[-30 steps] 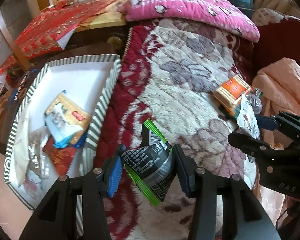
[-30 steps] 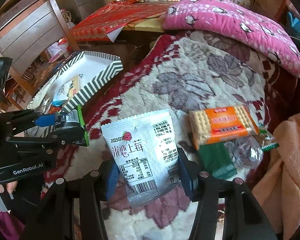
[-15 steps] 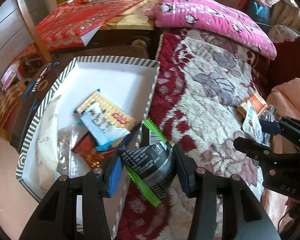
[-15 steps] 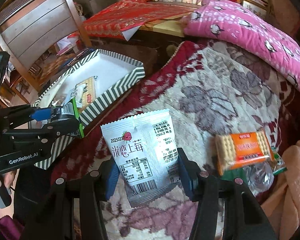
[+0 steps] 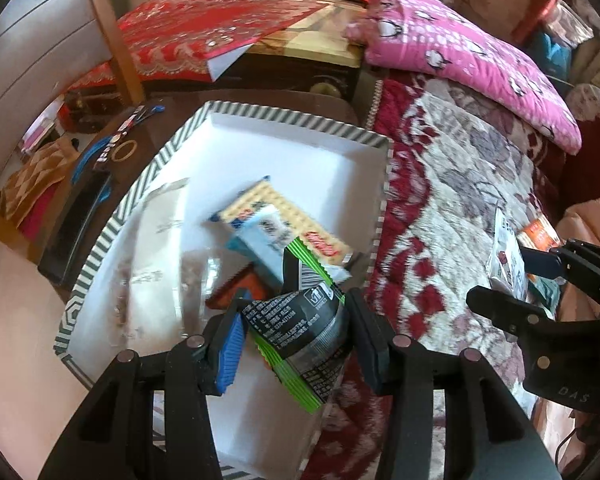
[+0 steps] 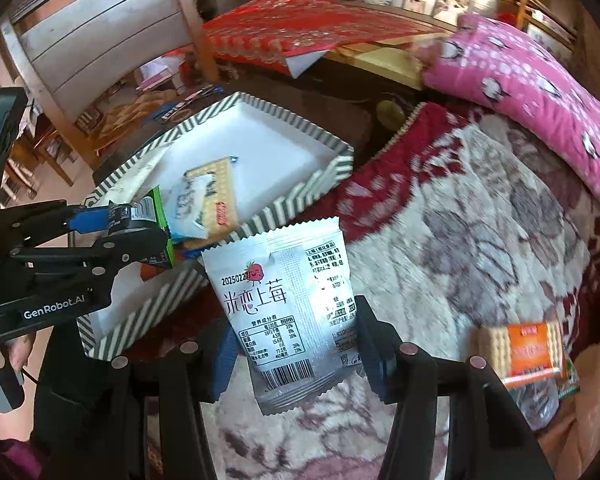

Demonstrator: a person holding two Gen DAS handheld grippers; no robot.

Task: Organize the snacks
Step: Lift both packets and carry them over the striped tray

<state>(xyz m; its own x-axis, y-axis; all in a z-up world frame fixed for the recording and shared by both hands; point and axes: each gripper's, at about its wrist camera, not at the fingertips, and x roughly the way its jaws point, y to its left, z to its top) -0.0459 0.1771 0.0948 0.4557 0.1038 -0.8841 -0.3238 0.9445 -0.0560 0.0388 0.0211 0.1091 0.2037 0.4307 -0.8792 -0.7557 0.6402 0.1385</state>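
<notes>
My left gripper (image 5: 294, 334) is shut on a black and green snack packet (image 5: 300, 332), hanging over the near right corner of the striped white box (image 5: 292, 114). Inside the box lie a cracker pack (image 5: 284, 210), a pale blue-white packet (image 5: 268, 236) and a red packet (image 5: 240, 286). My right gripper (image 6: 296, 340) is shut on a white strawberry snack packet (image 6: 288, 304), above the flowered blanket just right of the box (image 6: 300, 200). The left gripper (image 6: 112, 236) shows at the left of the right wrist view, the right gripper (image 5: 512, 284) at the right of the left wrist view.
An orange cracker pack (image 6: 528, 350) and a clear wrapper (image 6: 540, 404) lie on the flowered blanket (image 6: 480, 220) at the right. A pink pillow (image 5: 468, 56) lies at the blanket's far end. A red-covered table (image 5: 220, 28) and a wooden chair (image 6: 100, 28) stand beyond the box.
Both grippers have moved left with their packets. The left one now hangs over the box instead of the blanket, and the right one has come close to the box's edge.
</notes>
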